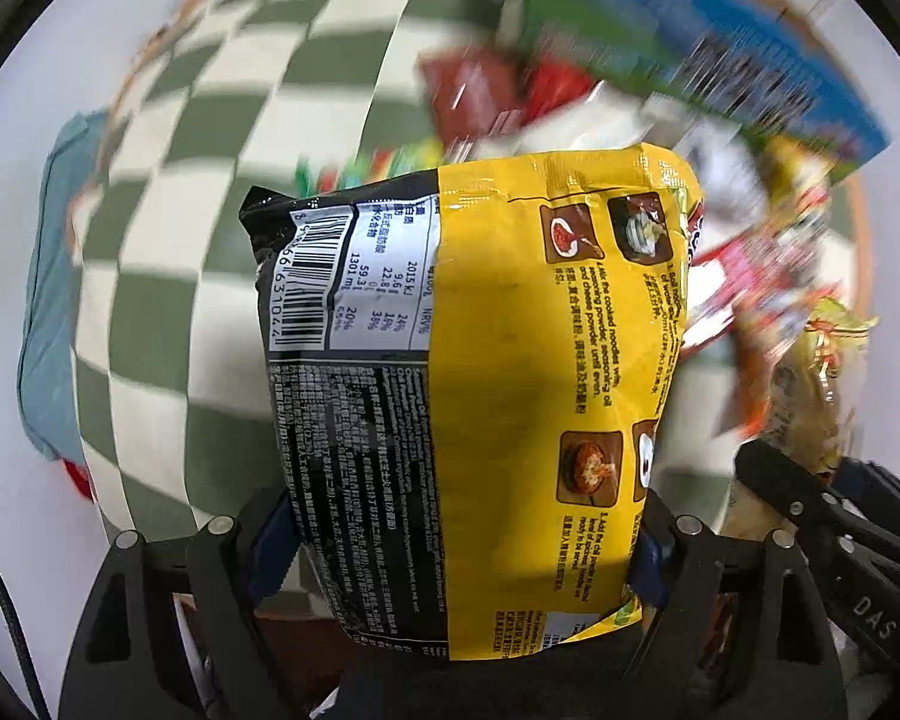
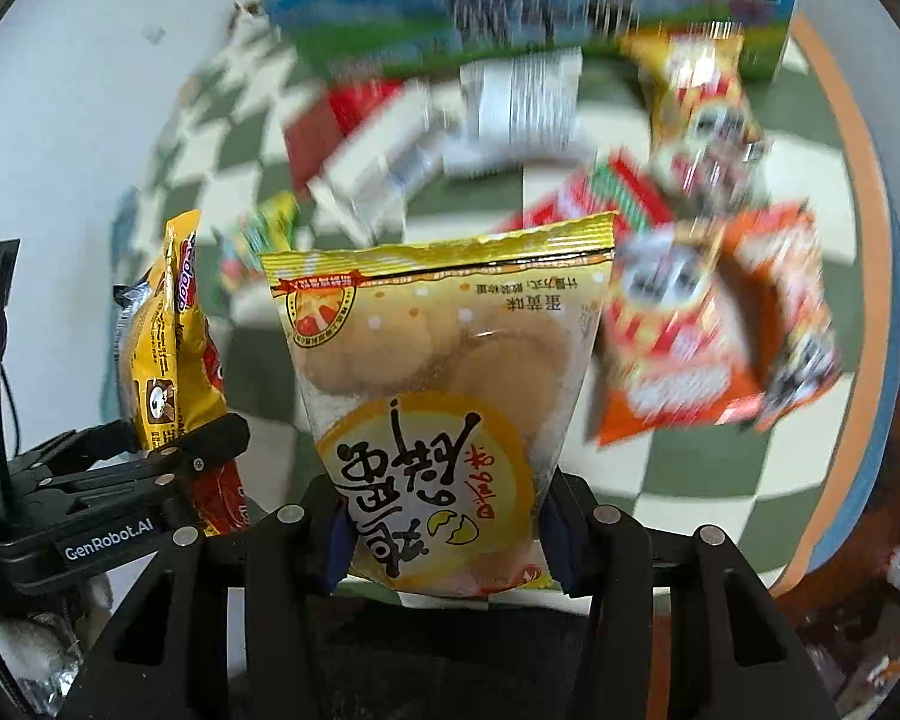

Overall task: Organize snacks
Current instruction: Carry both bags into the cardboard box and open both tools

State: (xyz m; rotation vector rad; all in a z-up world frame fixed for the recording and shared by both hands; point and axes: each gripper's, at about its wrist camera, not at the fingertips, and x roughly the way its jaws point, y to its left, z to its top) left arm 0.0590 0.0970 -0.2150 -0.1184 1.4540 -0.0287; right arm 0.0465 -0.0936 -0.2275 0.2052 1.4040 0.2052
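Observation:
My left gripper (image 1: 459, 546) is shut on a yellow and black noodle packet (image 1: 480, 372), held upright above the checkered cloth (image 1: 222, 120). My right gripper (image 2: 444, 531) is shut on a clear and yellow egg-biscuit bag (image 2: 444, 372), also held upright. In the right wrist view the noodle packet (image 2: 168, 336) and the left gripper (image 2: 150, 474) show at the left. In the left wrist view the biscuit bag (image 1: 816, 396) and the right gripper (image 1: 810, 504) show at the right edge.
A blue and green box (image 2: 534, 6) stands at the back of the green and white checkered cloth (image 2: 720, 480). Several blurred snack packets lie in front of it: red (image 2: 330, 126), white (image 2: 516, 102), yellow (image 2: 702, 114), orange (image 2: 720, 324). White table surface (image 2: 90, 120) lies to the left.

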